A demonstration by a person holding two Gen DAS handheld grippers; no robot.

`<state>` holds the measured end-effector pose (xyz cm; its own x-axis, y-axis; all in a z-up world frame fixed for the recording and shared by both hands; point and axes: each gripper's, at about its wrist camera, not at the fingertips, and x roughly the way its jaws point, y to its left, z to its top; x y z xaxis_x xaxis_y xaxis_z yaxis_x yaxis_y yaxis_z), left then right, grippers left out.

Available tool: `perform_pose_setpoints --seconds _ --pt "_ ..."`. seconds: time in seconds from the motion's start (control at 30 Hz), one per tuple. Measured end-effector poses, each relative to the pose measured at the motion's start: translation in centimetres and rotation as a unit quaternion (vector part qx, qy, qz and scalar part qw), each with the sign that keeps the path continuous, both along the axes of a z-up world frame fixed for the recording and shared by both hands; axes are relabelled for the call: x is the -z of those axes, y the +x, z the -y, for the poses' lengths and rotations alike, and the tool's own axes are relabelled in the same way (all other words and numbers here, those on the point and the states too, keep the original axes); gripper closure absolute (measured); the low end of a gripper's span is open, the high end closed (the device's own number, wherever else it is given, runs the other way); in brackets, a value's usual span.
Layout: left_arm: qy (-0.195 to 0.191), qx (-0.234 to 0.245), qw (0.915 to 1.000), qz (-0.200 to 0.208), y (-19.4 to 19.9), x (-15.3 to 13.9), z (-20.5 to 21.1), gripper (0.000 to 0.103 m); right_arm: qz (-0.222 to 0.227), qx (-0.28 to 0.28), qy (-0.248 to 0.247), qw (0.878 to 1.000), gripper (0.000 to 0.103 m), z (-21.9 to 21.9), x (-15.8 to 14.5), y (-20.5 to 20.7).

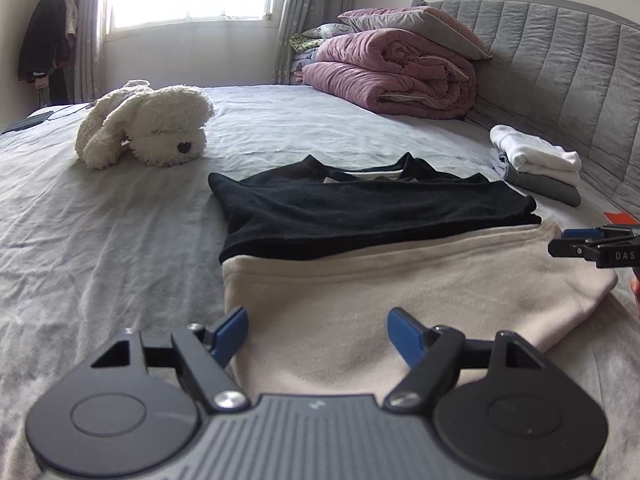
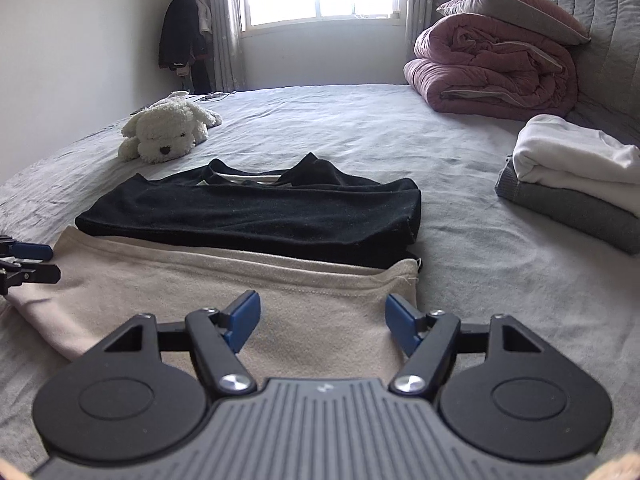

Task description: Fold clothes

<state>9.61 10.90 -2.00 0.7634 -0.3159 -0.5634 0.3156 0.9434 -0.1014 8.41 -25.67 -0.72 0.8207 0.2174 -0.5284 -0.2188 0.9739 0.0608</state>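
A garment with a black upper part [image 1: 372,210] [image 2: 256,216] and a beige lower part [image 1: 400,300] [image 2: 208,300] lies flat on the grey bed sheet [image 1: 100,240] [image 2: 500,260], its sides folded in. My left gripper [image 1: 316,334] hovers open over the beige hem at its near left corner, with nothing between its blue pads. My right gripper [image 2: 320,322] hovers open over the beige hem near its right corner, also holding nothing. Each gripper shows at the edge of the other's view: the right gripper [image 1: 592,244] and the left gripper [image 2: 28,262].
A white plush dog [image 1: 148,128] [image 2: 168,132] lies beyond the garment to the left. A stack of folded white and grey clothes [image 1: 536,168] [image 2: 576,184] sits at the right by the padded headboard [image 1: 560,72]. A rolled pink quilt [image 1: 392,72] [image 2: 492,68] and pillows lie at the back.
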Motion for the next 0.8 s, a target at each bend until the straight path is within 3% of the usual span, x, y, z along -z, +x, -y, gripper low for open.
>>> perform_pose_setpoints --seconds 0.17,0.53,0.8 --pt "-0.026 -0.034 0.9985 -0.035 1.3 0.9 -1.0 0.023 -0.02 0.018 0.01 1.0 0.031 0.1 0.9 1.1" --pt "-0.029 -0.046 0.9973 -0.05 1.2 0.5 -1.5 0.023 -0.019 0.027 0.022 0.999 0.031 0.8 0.2 0.4" --pt "-0.065 -0.067 0.9914 -0.091 1.3 -0.3 -2.8 0.023 -0.043 0.046 0.046 0.997 0.03 2.5 -0.6 -0.2"
